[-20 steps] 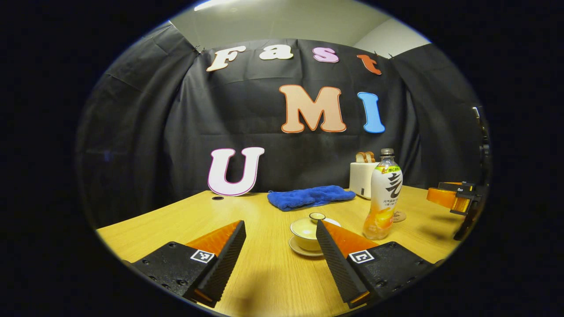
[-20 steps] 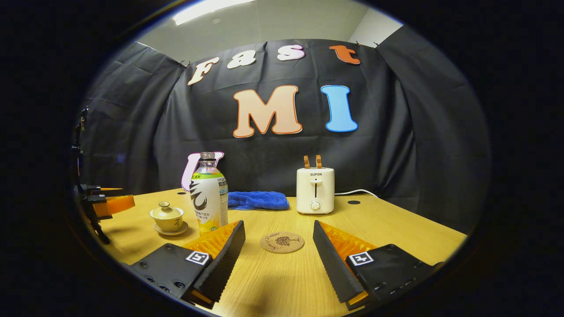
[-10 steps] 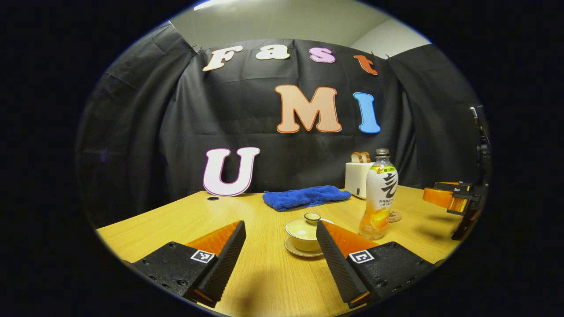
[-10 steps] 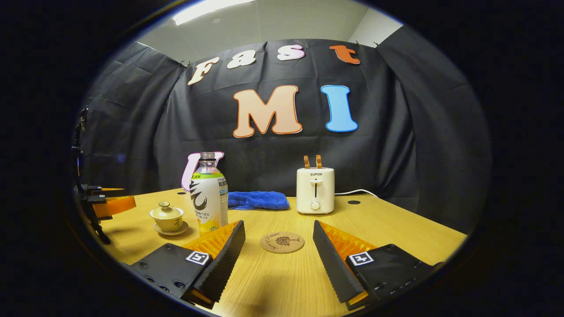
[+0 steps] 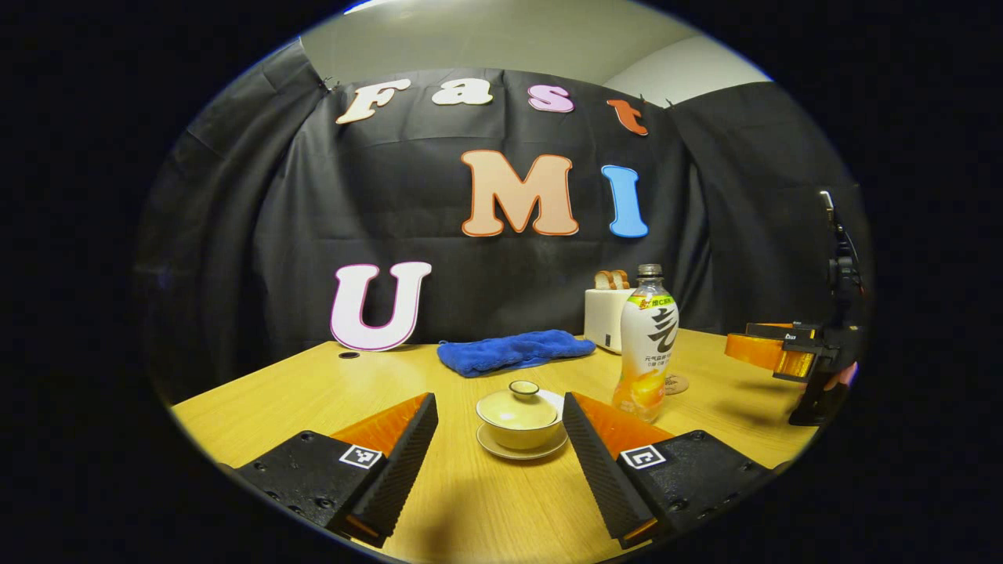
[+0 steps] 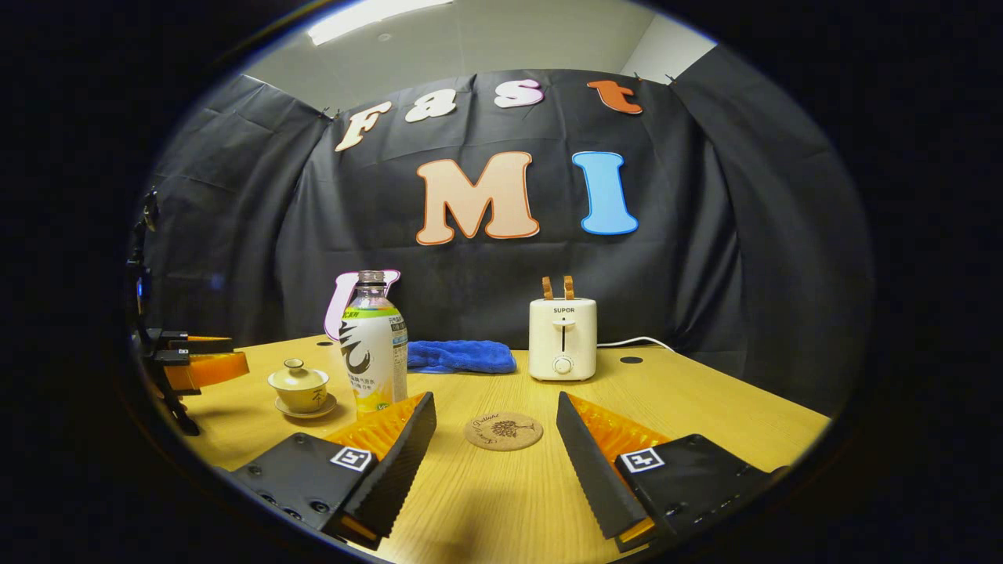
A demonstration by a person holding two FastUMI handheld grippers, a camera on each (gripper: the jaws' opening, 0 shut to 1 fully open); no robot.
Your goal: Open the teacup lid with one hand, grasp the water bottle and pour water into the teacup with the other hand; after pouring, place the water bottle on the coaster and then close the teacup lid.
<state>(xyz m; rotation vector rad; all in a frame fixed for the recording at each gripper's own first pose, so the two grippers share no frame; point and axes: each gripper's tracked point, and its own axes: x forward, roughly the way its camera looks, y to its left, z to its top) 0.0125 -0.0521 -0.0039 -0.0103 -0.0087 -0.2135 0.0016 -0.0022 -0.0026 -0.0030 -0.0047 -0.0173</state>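
A pale yellow lidded teacup (image 5: pixel 520 419) sits on its saucer straight ahead of my left gripper (image 5: pixel 497 454), which is open, the cup just beyond the fingertips. The lid with its small knob (image 5: pixel 523 388) rests on the cup. An uncapped water bottle (image 5: pixel 647 351) stands upright to the cup's right. In the right gripper view the bottle (image 6: pixel 374 351) stands ahead-left of my open right gripper (image 6: pixel 496 458), the round cork coaster (image 6: pixel 503 431) lies between its fingertips on the table, and the teacup (image 6: pixel 298 388) sits farther left.
A blue towel (image 5: pixel 513 351) lies at the back of the wooden table (image 5: pixel 329 392). A white toaster (image 6: pixel 562 338) with bread stands behind the coaster, its cord trailing right. The other gripper shows at the right edge (image 5: pixel 791 356) of the left gripper view.
The left gripper has swung right, so the teacup now lies centred between its fingers instead of behind the right finger. The right gripper has barely moved.
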